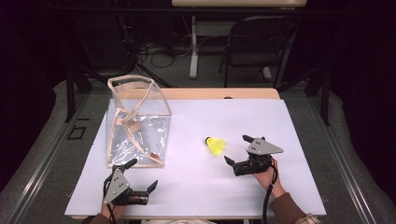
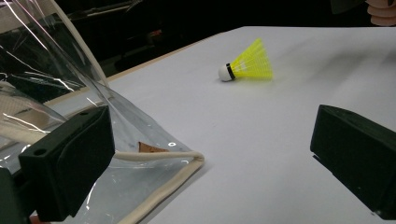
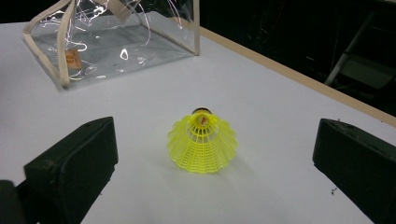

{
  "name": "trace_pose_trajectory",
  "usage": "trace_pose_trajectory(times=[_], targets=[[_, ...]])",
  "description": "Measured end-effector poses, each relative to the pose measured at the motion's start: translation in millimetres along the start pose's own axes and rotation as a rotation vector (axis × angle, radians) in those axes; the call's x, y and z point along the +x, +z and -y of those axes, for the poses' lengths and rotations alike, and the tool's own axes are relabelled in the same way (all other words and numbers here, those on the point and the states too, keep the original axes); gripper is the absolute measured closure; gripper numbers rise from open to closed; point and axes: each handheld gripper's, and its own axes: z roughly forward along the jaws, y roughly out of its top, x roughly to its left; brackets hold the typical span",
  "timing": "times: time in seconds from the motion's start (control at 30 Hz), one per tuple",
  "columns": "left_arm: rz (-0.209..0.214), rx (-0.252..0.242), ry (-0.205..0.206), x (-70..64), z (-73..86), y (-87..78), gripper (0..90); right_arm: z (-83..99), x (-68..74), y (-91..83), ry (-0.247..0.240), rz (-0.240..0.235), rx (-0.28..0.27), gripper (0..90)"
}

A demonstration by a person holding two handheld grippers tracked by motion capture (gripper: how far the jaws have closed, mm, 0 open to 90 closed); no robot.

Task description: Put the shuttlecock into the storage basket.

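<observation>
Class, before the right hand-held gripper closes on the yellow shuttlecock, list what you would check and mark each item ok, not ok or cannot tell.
1. Right hand-held gripper open: ok.
2. Shuttlecock lies between its jaws' line, skirt toward the camera: ok.
3. Jaws already around the shuttlecock: not ok, it lies ahead of them.
4. Left hand-held gripper open, apart from the shuttlecock: ok.
5. Clear bag mouth open: cannot tell.

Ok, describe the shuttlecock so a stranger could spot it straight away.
Start at the white table, with the clear bag on its left half. Right of the bag, just ahead of the right gripper, the shuttlecock lies on its side. It alone is bright yellow, a netted skirt with a white tip.
</observation>
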Motion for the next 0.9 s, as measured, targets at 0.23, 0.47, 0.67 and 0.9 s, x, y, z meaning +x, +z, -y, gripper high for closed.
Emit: trace_pose_trajectory(times=[0.23,0.47,0.67,0.9], targets=[[-0.001,-0.001,0.001,0.1,-0.1,-0.2,0.0,-1.5,-3.5,5.9,-0.001,-0.004,0.014,0.0],[-0.002,-0.004,0.001,0.1,-0.1,-0.3,0.0,-1.5,-7.9,11.5,0.001,-0.004,0.035,0.0],[-0.003,-0.003,0.0,0.3,0.0,-0.3,0.0,-2.5,-12.1,15.5,0.007,-0.008,0.047,0.0],[-0.003,-0.001,0.001,0.3,0.0,-0.1,0.0,-4.0,-13.8,21.4,0.01,-0.027,0.062,0.0]])
